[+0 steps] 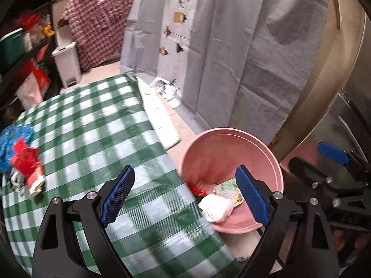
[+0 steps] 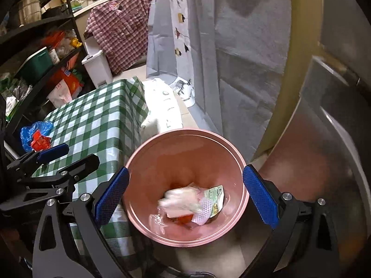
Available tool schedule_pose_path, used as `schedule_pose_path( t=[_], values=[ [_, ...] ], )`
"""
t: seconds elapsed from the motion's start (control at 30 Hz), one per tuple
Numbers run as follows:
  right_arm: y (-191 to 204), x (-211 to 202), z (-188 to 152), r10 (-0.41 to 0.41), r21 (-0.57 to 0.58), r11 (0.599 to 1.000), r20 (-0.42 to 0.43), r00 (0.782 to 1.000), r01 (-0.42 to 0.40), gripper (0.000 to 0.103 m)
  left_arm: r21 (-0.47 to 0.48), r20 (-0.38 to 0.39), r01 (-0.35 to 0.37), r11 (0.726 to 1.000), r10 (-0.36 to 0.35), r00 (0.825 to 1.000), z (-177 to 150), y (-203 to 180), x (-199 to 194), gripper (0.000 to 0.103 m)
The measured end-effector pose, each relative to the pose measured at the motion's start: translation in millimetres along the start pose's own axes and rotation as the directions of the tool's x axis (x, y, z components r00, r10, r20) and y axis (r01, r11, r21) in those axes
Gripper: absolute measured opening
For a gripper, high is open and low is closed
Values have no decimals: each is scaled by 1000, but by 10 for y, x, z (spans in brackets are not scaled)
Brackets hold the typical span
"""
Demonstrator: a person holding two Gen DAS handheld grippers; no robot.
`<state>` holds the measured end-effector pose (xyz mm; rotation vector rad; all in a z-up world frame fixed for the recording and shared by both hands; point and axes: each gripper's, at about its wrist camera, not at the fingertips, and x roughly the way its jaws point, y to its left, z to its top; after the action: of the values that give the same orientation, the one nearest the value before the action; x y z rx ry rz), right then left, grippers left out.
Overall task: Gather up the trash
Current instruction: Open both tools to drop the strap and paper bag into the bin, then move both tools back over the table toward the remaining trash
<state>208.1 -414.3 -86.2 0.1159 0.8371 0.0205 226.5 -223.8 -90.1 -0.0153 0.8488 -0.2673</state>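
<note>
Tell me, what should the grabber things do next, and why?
Probably the left hand-held gripper, open and empty, should swing toward the red wrapper and blue bag left on the checkered table. The other trash already lies in the pink bin.

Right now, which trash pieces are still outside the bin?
The blue plastic bag and red wrapper on the checked table; the rest lies inside the pink bin.

Setting: a home, in a kitchen or utility corner. Indicators: 1 table under a green-checked oilcloth (image 1: pixel 92 125), 1 black storage shelf (image 2: pixel 34 46) stacked with containers and packets, 1 white pedal bin (image 1: pixel 67 64), a plaid shirt (image 2: pixel 118 30) draped over a counter, and a stainless appliance (image 2: pixel 336 139).
</note>
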Motion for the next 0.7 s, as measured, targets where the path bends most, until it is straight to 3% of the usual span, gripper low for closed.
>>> schedule_pose_path(
  t=[0.17, 0.37, 0.7],
  values=[
    [301, -326, 63, 19, -3, 1000, 87, 996, -19, 96, -26, 23, -58, 998, 58, 998, -126, 376, -409, 86],
    [911, -744, 51, 108, -61, 993, 197, 974, -97, 97, -42, 77, -152, 987, 155, 985, -357, 903, -1004, 86],
    [1906, -892, -366, 255, -141, 961, 135, 957, -237, 97, -146, 120, -237, 960, 255, 959, -905, 1570, -1589, 88]
  ],
)
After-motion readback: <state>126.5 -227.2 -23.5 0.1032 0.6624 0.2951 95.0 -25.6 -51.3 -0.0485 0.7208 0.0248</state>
